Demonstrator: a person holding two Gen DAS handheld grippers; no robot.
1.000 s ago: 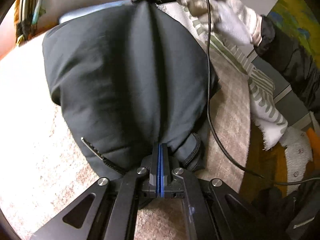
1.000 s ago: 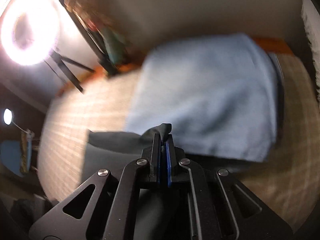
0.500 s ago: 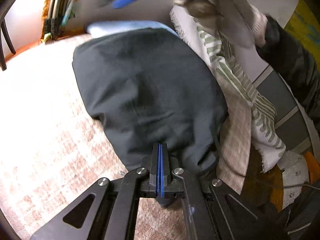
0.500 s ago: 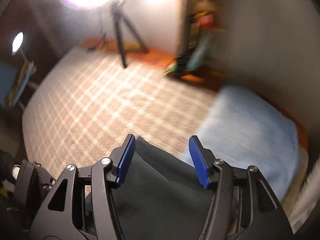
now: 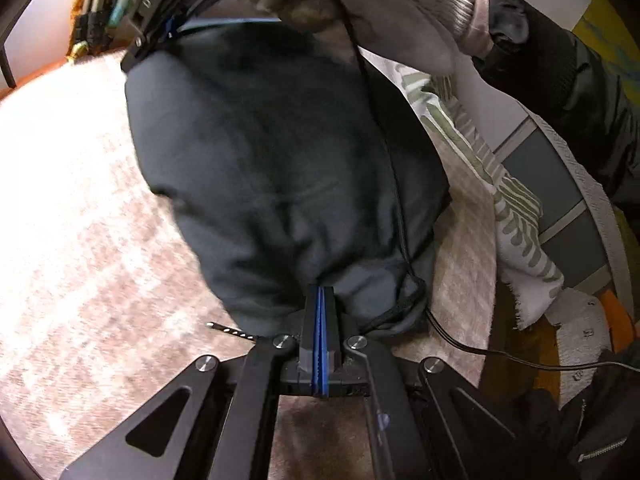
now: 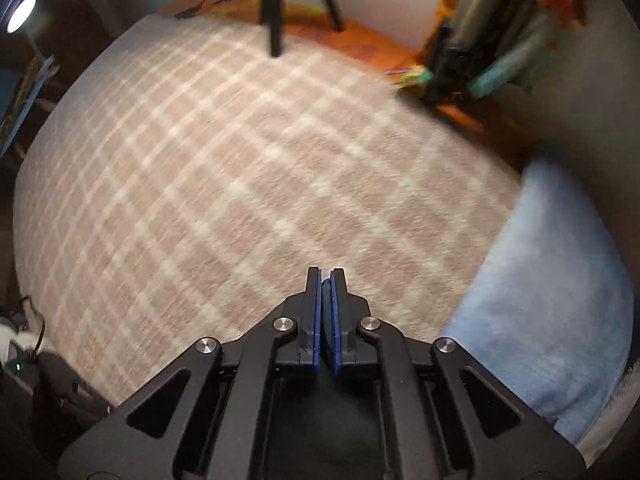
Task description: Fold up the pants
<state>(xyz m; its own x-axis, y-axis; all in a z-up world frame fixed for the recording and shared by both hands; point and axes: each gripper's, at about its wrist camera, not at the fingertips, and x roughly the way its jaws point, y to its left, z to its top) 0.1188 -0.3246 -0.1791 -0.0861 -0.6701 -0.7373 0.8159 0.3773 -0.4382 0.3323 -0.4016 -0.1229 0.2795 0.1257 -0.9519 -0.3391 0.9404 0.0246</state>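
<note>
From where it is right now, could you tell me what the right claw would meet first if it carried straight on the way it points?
Most likely the checked rug: the shut right claw points steeply down at bare rug, with the light blue cloth off to its side. Depth is hard to judge.

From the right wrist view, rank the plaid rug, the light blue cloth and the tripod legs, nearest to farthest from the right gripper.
1. Plaid rug: directly ahead of the right gripper, beyond its tips.
2. Light blue cloth: lower right, off to the side.
3. Tripod legs: top centre, at the rug's far edge.
</note>
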